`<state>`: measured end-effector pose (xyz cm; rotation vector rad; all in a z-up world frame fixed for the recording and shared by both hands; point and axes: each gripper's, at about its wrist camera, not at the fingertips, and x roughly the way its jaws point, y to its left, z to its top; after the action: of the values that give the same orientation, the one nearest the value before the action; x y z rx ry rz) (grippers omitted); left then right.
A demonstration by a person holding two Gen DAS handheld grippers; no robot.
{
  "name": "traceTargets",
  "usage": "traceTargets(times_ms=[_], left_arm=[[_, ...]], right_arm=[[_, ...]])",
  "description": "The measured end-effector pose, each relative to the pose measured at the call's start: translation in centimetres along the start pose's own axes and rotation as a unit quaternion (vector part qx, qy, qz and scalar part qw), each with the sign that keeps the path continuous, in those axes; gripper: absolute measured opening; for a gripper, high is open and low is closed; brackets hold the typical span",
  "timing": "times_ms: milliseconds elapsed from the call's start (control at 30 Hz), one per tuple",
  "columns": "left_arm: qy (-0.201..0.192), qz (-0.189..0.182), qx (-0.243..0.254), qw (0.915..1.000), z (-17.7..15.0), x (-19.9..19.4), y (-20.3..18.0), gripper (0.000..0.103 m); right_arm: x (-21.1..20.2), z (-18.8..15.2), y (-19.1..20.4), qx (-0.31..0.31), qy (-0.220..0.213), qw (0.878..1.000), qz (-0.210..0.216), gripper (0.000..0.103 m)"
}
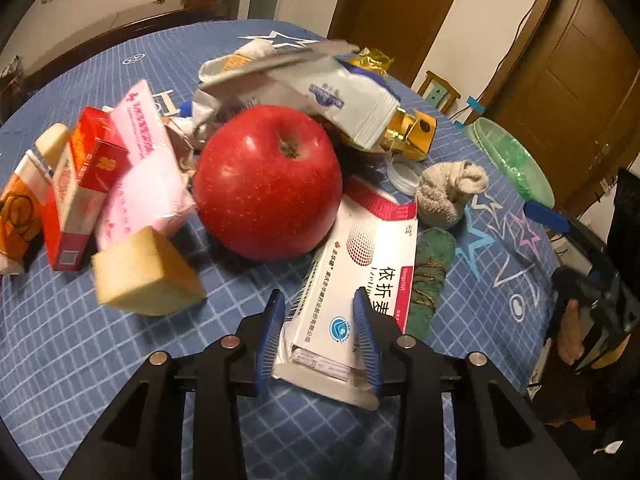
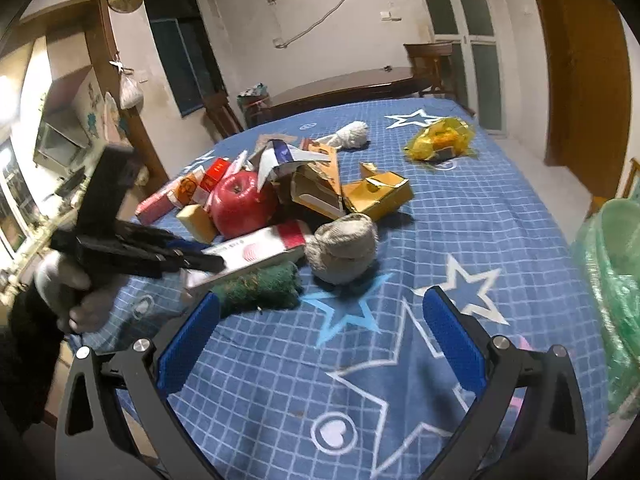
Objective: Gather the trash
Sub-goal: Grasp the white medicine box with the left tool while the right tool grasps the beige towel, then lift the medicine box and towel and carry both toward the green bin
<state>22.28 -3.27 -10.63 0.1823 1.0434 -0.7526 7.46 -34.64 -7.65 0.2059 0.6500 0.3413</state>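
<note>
Two blue pads of the left tongs (image 1: 318, 312) straddle the near end of a white-and-red medicine box (image 1: 360, 280) in the left wrist view; the box lies between them, its end flap open with a folded leaflet showing inside, and the pads look pressed on its sides. The box rests on the blue checked table (image 1: 100, 352), touching a red apple (image 1: 268, 182). A yellow sponge (image 1: 146, 276) lies just left, red cartons (image 1: 80, 196) and a pink packet (image 1: 140, 168) beyond it. Right of the box lie a green cloth (image 1: 430, 276) and a grey sock ball (image 1: 448, 192). A green-lined basin (image 1: 508, 156) stands at the table's right edge, with nothing visible in it but its plastic liner.

In the right wrist view the right tongs (image 2: 324, 332) are spread wide over bare tablecloth, grasping nothing. A gloved hand (image 2: 68, 292) holds the left tongs at the box. An opened gold carton (image 2: 378, 194) lies behind the sock ball, and the basin sits at the right.
</note>
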Motion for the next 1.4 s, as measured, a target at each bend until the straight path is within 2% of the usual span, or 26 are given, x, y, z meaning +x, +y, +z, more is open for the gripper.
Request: traceTargets(times_ms=[67,133,200,367,433,467,500,600,700,800,833,900,967,1033,1067,1100,1233,1300,1367,1400], left_arm=[[-0.012,0.009,-0.004,0.9999,0.0,-0.1,-0.4,0.034],[-0.028,0.019,-0.017,0.9993,-0.4,-0.4,-0.6,0.028],[-0.048,0.028,-0.028,0.9981,-0.9,-1.2,-1.0,0.023],[-0.104,0.051,-0.048,0.9921,-2.3,-3.8,-2.5,0.018],[-0.122,0.065,-0.049,0.9892,-2.7,-4.6,-3.3,0.018],[-0.129,0.071,-0.052,0.9877,-2.9,-5.0,-3.4,0.018],[-0.136,0.078,-0.055,0.9862,-3.1,-5.3,-3.7,0.017],[-0.16,0.098,-0.063,0.9803,-4.2,-6.6,-4.2,0.017],[-0.179,0.108,-0.064,0.9757,-5.1,-7.8,-4.7,0.016],[-0.126,0.086,-0.044,0.9873,-5.6,-6.5,-4.7,0.018],[-0.119,0.088,-0.049,0.9877,-5.9,-6.3,-4.3,0.019],[-0.102,0.058,-0.06,0.9913,-6.2,-6.0,-3.5,0.019],[-0.107,0.067,-0.07,0.9895,-5.9,-6.5,-2.8,0.022],[-0.106,0.056,-0.068,0.9904,-5.2,-7.0,-2.7,0.041],[-0.105,0.059,-0.066,0.9905,-5.0,-7.0,-2.8,0.058],[-0.104,0.073,-0.054,0.9904,-4.6,-6.7,-3.5,0.068],[-0.071,0.135,0.001,0.9882,-3.8,-4.7,-5.9,0.077],[-0.057,0.138,0.023,0.9885,-3.7,-3.7,-6.6,0.079],[-0.037,0.144,0.014,0.9888,-3.4,-2.5,-6.0,0.078],[-0.031,0.136,0.008,0.9901,-3.2,-1.9,-5.7,0.074]], right_arm=[[0.8,0.6,-0.4,-0.001,0.006,1.0,0.001,0.097],[1.9,1.1,-0.9,0.004,0.019,1.0,0.006,0.085],[3.0,1.9,-1.5,0.016,0.03,0.999,0.003,0.079],[5.1,3.4,-1.9,0.024,0.045,0.999,-0.001,0.069],[6.3,3.7,-1.8,0.024,0.065,0.998,-0.007,0.058],[6.6,3.6,-1.8,0.022,0.069,0.997,-0.01,0.045],[6.8,3.4,-1.7,0.017,0.073,0.997,-0.013,0.041],[5.7,2.9,-1.2,0.001,0.054,0.998,-0.025,0.026],[3.8,2.5,-0.1,-0.016,0.025,0.999,-0.029,0.026],[2.3,1.8,0.8,-0.03,0.018,0.999,-0.023,0.026],[2.3,1.6,0.8,-0.032,0.02,0.999,-0.022,0.026],[2.1,1.2,0.9,-0.035,0.03,0.999,-0.018,0.027],[2.3,0.7,0.9,-0.033,0.04,0.999,-0.012,0.027],[2.4,0.6,0.7,-0.028,0.047,0.998,-0.012,0.027],[2.6,0.5,0.5,-0.023,0.05,0.998,-0.011,0.028],[2.6,0.4,0.4,-0.021,0.052,0.998,-0.01,0.029],[2.8,0.0,0.3,-0.017,0.06,0.998,-0.007,0.03],[2.9,-0.2,0.0,-0.013,0.062,0.998,-0.004,0.03],[3.0,-0.3,-0.1,-0.011,0.062,0.998,-0.003,0.03],[3.0,-0.3,-0.2,-0.01,0.062,0.998,-0.003,0.03]])
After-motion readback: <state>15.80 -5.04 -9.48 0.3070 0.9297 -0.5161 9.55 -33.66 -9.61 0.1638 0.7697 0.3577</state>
